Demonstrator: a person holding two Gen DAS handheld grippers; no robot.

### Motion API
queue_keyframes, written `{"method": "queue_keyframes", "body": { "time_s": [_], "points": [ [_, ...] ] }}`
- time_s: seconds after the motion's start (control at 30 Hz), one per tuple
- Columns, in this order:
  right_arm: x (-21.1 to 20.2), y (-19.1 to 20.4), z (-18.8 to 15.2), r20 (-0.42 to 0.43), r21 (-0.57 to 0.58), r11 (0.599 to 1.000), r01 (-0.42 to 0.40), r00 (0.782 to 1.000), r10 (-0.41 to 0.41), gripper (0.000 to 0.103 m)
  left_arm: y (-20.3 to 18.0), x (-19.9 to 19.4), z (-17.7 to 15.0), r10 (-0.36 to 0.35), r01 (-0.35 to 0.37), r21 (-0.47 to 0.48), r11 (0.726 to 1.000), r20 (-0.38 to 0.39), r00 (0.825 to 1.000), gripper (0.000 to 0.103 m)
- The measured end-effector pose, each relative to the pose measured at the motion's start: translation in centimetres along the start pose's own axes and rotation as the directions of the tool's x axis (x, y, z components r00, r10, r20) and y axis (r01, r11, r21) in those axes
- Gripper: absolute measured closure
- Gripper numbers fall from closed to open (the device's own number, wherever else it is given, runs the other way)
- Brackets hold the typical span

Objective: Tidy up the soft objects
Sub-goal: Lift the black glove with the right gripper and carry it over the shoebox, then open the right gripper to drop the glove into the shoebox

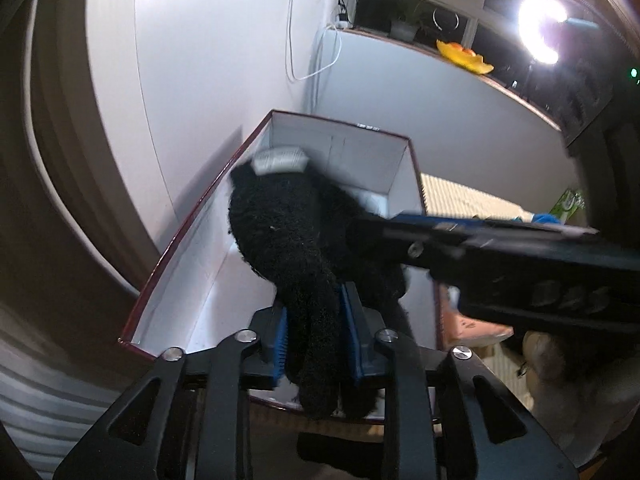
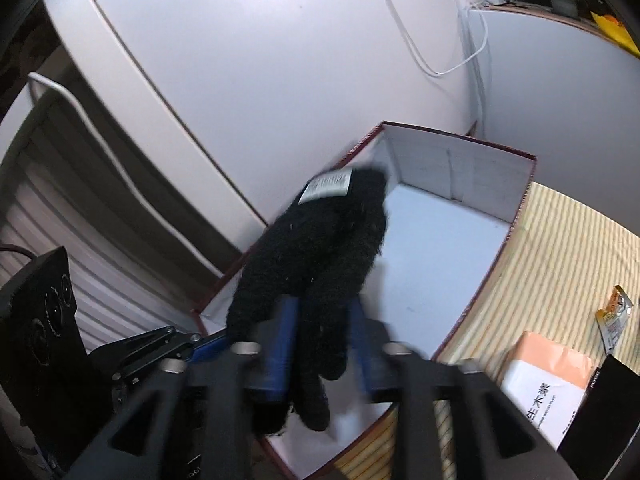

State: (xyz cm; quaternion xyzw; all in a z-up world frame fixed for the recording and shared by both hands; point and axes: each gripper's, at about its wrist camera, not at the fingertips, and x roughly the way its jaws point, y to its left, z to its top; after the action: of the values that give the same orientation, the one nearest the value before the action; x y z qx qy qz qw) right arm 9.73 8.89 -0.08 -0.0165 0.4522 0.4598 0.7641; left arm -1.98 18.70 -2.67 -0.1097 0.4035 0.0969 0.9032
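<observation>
Black fuzzy glove hanging over the open box, both claws at its fingers.

We see the black glove (image 1: 296, 232) hanging above the white-lined box (image 1: 192, 280), its labelled cuff toward the box's far left corner and its fingers trailing back over the near edge, so its long axis runs along the box's length, straight out from each claw. Our left gripper (image 1: 316, 324) has a glove finger between its blue pads (image 1: 280, 332), and the right gripper (image 2: 324, 340) likewise straddles a finger. Both look spread rather than pressed together, with gaps beside the fabric, so we judge the glove is being let go. Both hands tilt steeply down from the near end, with the right gripper crossing in from the left one's right. The box sits on a striped cloth (image 2: 560, 248) against the wall.
</observation>
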Motion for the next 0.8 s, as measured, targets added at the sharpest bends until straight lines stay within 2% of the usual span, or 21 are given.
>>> {"method": "queue_keyframes", "body": {
  "time_s": [0.03,0.07,0.1,0.13,0.33,0.6,0.8],
  "points": [
    [-0.2,-0.2,0.0,0.015,0.008,1.0,0.006,1.0,-0.006,0.046,0.1,0.0,-0.1,0.01,-0.01,-0.002,1.0,-0.002,1.0,0.063],
    [-0.6,-0.5,0.0,0.027,0.012,1.0,0.012,1.0,-0.012,0.037,0.2,-0.1,-0.2,0.014,-0.014,-0.004,1.0,0.001,1.0,0.057],
    [-1.0,-0.7,0.0,0.045,0.015,1.0,0.017,0.999,-0.017,0.036,0.3,-0.3,-0.3,0.014,-0.014,-0.007,1.0,0.008,1.0,0.048],
    [-1.3,-0.9,0.0,0.052,0.013,1.0,0.018,0.998,-0.018,0.036,0.5,-0.6,-0.5,0.015,-0.015,-0.009,1.0,0.014,1.0,0.046],
    [-3.4,-1.4,0.1,0.082,-0.003,1.0,0.03,0.996,-0.03,0.036,0.5,-1.9,-0.5,0.024,-0.024,-0.017,1.0,0.046,0.999,0.046],
    [-6.8,-2.0,-1.7,0.13,-0.056,0.998,0.033,0.991,-0.025,0.036,-0.5,-4.1,-0.8,-0.006,0.009,-0.027,1.0,0.091,0.996,0.046],
    [-10.8,-5.3,-4.0,0.177,0.004,1.0,-0.002,0.984,0.001,0.036,-3.0,-5.3,-1.5,-0.055,0.056,-0.006,0.998,0.117,0.992,0.046]
  ]
}}
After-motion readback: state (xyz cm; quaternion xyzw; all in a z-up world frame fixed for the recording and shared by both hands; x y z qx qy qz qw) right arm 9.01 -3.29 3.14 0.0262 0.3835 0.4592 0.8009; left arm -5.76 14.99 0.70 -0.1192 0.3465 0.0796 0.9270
